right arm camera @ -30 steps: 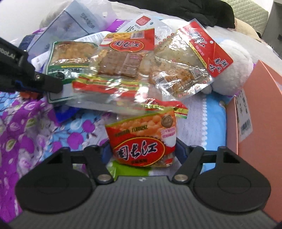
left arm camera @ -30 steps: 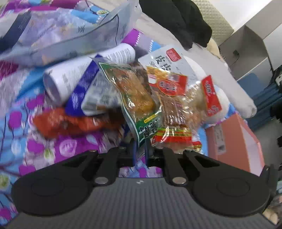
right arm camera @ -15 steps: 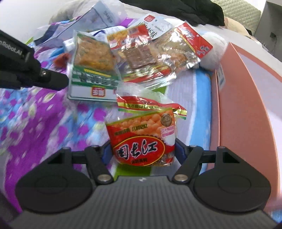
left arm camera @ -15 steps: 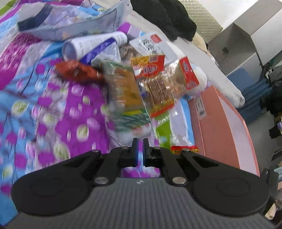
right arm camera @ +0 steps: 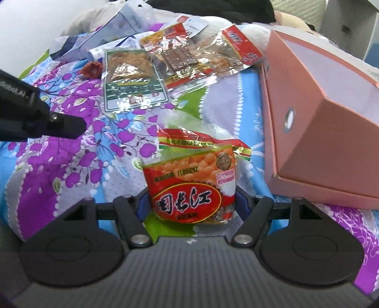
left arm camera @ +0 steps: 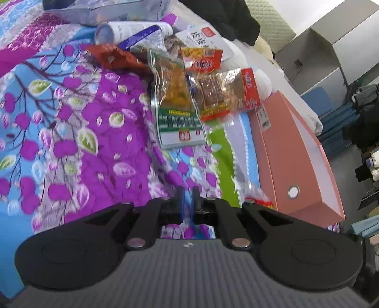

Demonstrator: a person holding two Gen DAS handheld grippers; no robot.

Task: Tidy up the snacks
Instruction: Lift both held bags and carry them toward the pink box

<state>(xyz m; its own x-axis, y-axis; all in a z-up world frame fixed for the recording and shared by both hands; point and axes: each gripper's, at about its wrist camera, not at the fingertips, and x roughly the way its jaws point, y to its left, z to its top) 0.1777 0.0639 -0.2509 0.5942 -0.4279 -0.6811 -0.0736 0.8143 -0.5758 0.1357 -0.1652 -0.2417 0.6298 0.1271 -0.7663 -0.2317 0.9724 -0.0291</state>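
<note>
A bed covered by a quilt (left arm camera: 71, 132) printed with purple blossoms on blue and white carries everything here. Along its right edge lies an open pink box (right arm camera: 315, 132); what shows of its pale inside looks bare, so the sorting seems barely begun. Most snacks are not yet put away: a pile sits toward the far edge of the bed, with a green-labelled packet (left arm camera: 175, 106) nearest, red-edged clear packets (left arm camera: 227, 92) overlapping beside it, and an orange-red crumpled bag (left arm camera: 113, 56), a white tube (left arm camera: 132, 30) and a large pale bag (left arm camera: 106, 9) behind.

The right gripper (right arm camera: 190, 203) holds a red packet of golden snacks (right arm camera: 190, 187) between its two blue pads, above the quilt and just left of the box's near corner. The left gripper (left arm camera: 186, 206) is closed to a narrow slit with nothing in it, over bare quilt.

Beyond the bed are dark clothing (left arm camera: 227, 19), a quilted cream headboard (left arm camera: 270, 26) and grey cabinets (left arm camera: 338, 47).
</note>
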